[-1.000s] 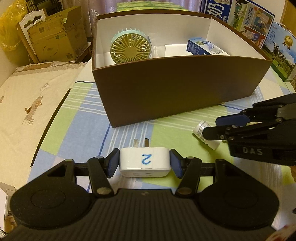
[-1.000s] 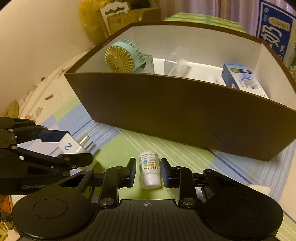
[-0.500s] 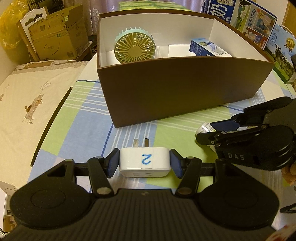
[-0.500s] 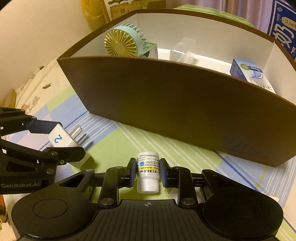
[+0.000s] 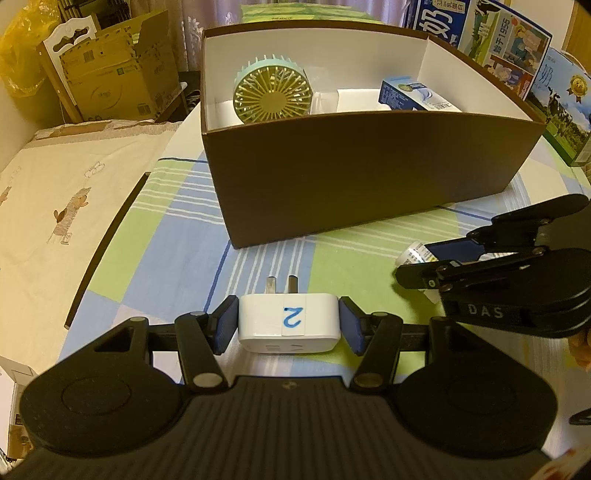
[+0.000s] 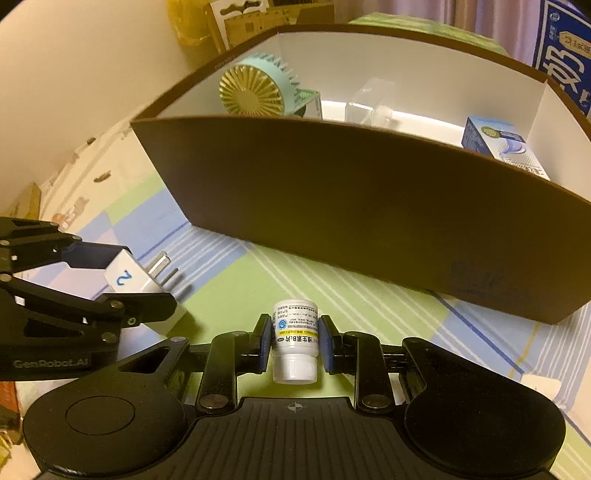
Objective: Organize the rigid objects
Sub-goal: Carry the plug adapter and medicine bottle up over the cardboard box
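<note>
A white plug adapter [image 5: 288,317] marked with a blue "2" sits between the pads of my left gripper [image 5: 288,326], which is shut on it, prongs pointing at the brown box [image 5: 369,177]. My right gripper [image 6: 295,341] is shut on a small white pill bottle [image 6: 295,328], cap towards the camera, just above the checked cloth [image 6: 369,306]. In the left wrist view the right gripper [image 5: 417,264] stands to the right with the bottle [image 5: 412,251] showing at its tips. Both grippers are in front of the box's near wall.
Inside the box lie a mint-green fan [image 5: 271,92], a blue carton [image 5: 413,92] and a clear plastic case [image 6: 369,103]. Milk cartons [image 5: 498,33] stand behind right, cardboard boxes [image 5: 110,81] behind left. A cream cloth [image 5: 55,192] lies beyond the table's left edge.
My right gripper's jaws closed onto the pill bottle and rose a little with it. The left gripper kept still with the adapter.
</note>
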`<state>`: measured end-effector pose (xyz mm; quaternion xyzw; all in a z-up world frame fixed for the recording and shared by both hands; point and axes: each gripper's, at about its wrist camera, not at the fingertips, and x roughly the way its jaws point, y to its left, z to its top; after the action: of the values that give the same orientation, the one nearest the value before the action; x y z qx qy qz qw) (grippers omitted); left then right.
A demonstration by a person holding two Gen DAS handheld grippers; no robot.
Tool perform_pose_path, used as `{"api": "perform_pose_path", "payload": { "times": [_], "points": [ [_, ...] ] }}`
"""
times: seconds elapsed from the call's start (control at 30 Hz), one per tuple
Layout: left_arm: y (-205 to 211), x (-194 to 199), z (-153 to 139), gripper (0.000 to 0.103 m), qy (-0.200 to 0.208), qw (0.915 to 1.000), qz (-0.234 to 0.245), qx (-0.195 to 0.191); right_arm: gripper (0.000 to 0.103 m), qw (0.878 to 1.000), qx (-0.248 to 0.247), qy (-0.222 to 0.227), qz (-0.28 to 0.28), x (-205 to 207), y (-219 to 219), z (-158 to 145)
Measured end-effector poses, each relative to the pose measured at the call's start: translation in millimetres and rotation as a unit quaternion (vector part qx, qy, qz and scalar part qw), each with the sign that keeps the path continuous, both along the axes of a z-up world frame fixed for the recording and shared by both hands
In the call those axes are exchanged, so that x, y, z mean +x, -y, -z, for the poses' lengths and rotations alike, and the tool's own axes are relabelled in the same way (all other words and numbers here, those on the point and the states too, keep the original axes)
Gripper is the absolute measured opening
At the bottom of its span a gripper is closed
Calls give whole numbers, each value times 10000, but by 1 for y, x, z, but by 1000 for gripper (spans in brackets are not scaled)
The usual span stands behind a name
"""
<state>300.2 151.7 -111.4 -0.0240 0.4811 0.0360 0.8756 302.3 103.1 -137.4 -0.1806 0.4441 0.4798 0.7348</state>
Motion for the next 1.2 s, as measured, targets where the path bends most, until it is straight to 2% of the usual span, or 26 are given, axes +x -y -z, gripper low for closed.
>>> {"api": "perform_pose_path", "payload": {
  "times": [0.3,0.67,0.93,1.2],
  "points": [
    [3,-13,-23,54,126,9999,98,9,24,9991,400,-124,114,-6,23,-29],
    [19,-17,-78,54,597,9970,487,-72,24,9952,844,-108,477,10,59,-75],
    [34,18,-115,54,1031,9900,955,-83,24,9907,1156,66,711,49,63,-112],
    [44,89,-125,54,1178,9859,1181,-126,24,9873,1284,115,928,105,47,-128]
  ]
}}
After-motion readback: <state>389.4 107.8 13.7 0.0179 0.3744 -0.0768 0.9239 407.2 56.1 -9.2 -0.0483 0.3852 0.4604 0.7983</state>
